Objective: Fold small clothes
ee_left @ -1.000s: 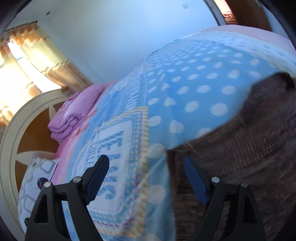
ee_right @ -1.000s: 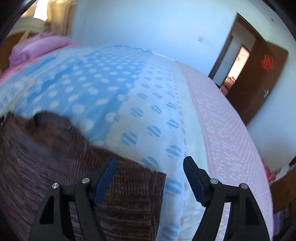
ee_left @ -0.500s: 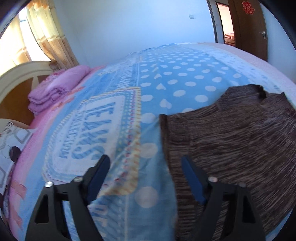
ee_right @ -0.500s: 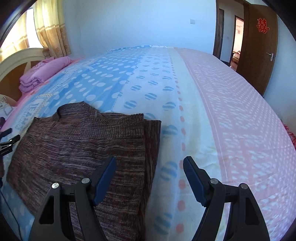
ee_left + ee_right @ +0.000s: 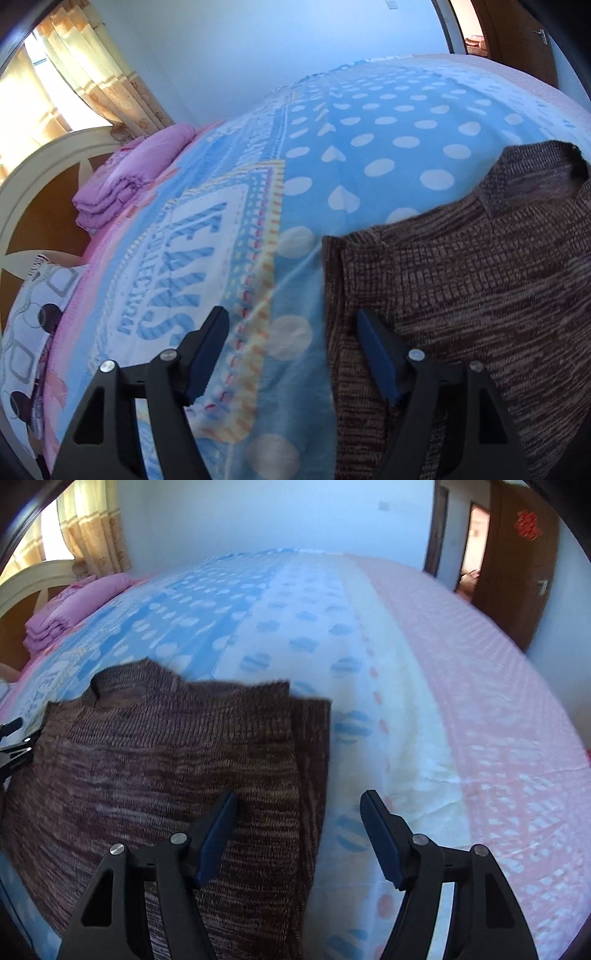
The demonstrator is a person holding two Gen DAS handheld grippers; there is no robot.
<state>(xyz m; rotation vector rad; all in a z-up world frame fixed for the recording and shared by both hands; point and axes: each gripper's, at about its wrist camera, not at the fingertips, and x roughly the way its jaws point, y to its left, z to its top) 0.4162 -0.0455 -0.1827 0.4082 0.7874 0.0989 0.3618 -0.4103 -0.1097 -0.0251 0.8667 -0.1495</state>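
Both claws have dropped closer to the bed since a second ago, and the blur has cleared enough to show the garment whole.

Left wrist view: the left claw (image 5: pixel 291 350) hangs with its jaws apart and nothing gripped; they were wider a second ago. Its right-hand finger sits over the side edge of the brown marled knitted sweater (image 5: pixel 461 295), its left-hand finger over the blue dotted blanket with a lettered panel (image 5: pixel 369 147). The sweater spreads off to the claw's right, collar on the far side. Beyond the claw to its left lies one folded pink quilt (image 5: pixel 122 184) near the cream curved headboard (image 5: pixel 33 170).

Right wrist view: the right claw (image 5: pixel 299 830) straddles the sweater's (image 5: pixel 166 757) other side edge, left-hand finger over knit, right-hand finger over blanket. Its jaws are closing, with the edge between them but no grip visible yet. That edge looks doubled, a sleeve likely tucked in. The other claw's tip shows at the far left.

By my judgement the knit is soft, light and limp, grippy rather than slippery, and will sag unless pinched at both near side edges together.

Count: one sweater, two claws, one blanket, one quilt.
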